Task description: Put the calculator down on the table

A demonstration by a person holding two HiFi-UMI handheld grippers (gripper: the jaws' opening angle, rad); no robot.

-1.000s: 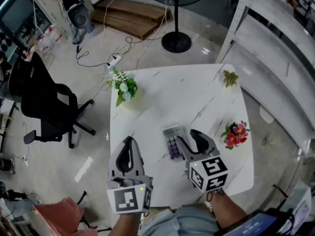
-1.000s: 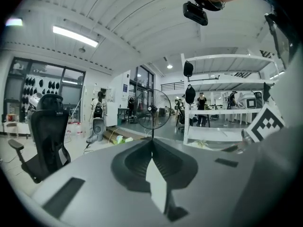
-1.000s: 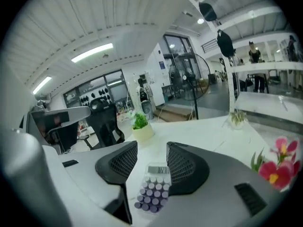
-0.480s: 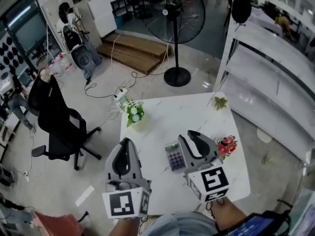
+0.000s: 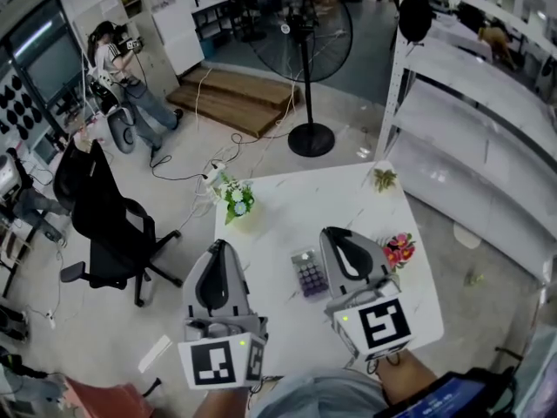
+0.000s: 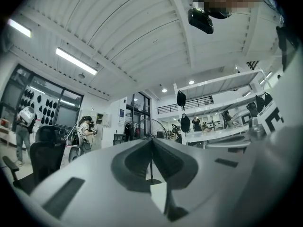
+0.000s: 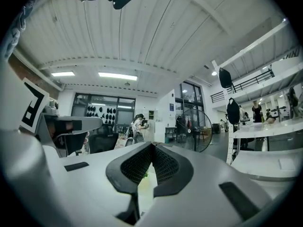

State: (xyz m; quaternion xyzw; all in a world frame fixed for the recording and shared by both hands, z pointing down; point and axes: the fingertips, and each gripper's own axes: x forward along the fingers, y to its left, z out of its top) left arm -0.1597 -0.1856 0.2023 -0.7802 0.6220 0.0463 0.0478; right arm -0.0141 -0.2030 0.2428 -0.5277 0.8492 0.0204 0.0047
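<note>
Both the white flowers (image 5: 236,197) and pink flowers (image 5: 399,251) stand apart from the calculator (image 5: 308,274).

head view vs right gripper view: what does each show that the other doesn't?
Head view only: the calculator lying flat on the white table, and the pink flowers to its right. Right gripper view only: the right gripper with its fingers up close, just closed together with nothing between them, plus the ceiling lights. Both: the standing fan and the person across the room.

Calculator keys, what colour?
Purple keys on the calculator, pale grey top; clearest in head view.
</note>
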